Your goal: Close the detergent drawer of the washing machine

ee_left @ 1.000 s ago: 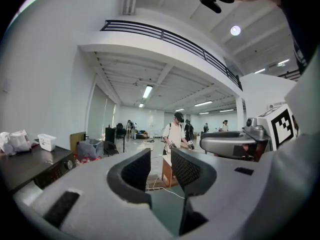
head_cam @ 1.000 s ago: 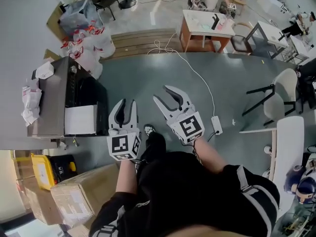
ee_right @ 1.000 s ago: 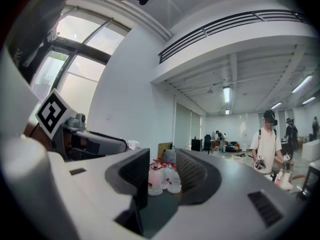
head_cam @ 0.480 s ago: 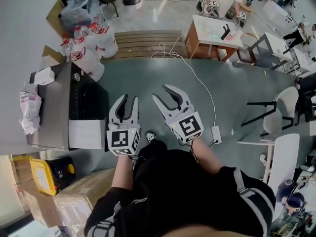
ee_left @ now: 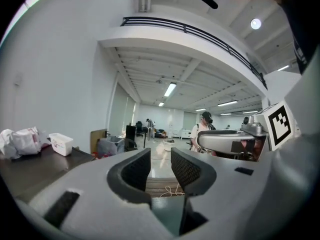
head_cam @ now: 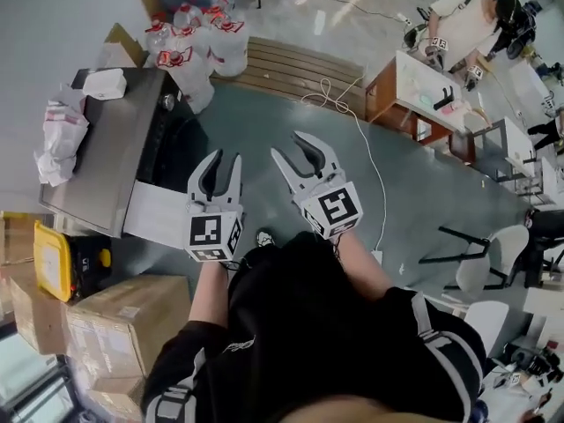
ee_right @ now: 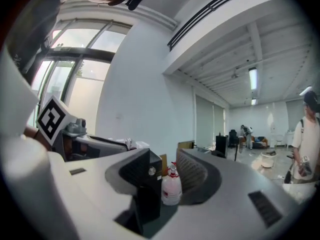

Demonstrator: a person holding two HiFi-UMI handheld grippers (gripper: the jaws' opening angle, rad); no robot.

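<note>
The washing machine (head_cam: 101, 161) stands at the left of the head view, grey top up and dark front facing right. Its white detergent drawer (head_cam: 157, 215) sticks out of the front at the near corner. My left gripper (head_cam: 222, 161) hovers just right of the drawer, apart from it, jaws open and empty. My right gripper (head_cam: 289, 146) is further right over the floor, also open and empty. In the left gripper view, the left gripper (ee_left: 161, 156) has only the far room between its pads. The right gripper (ee_right: 164, 161) frames the machine's dark corner (ee_right: 148, 176) and a white bottle (ee_right: 171, 188).
White bags (head_cam: 60, 135) and a small white box (head_cam: 106, 83) lie on the machine's top. Bottles (head_cam: 201, 44) and a wooden pallet (head_cam: 295, 64) are beyond it. Cardboard boxes (head_cam: 123, 317) and a yellow container (head_cam: 53, 259) sit near left. A cable (head_cam: 370, 170) crosses the floor; tables and chairs stand right.
The person has stepped closer, carrying both grippers along. The machine and its drawer now lie nearer the left gripper. Both pairs of jaws stand as wide as before.
</note>
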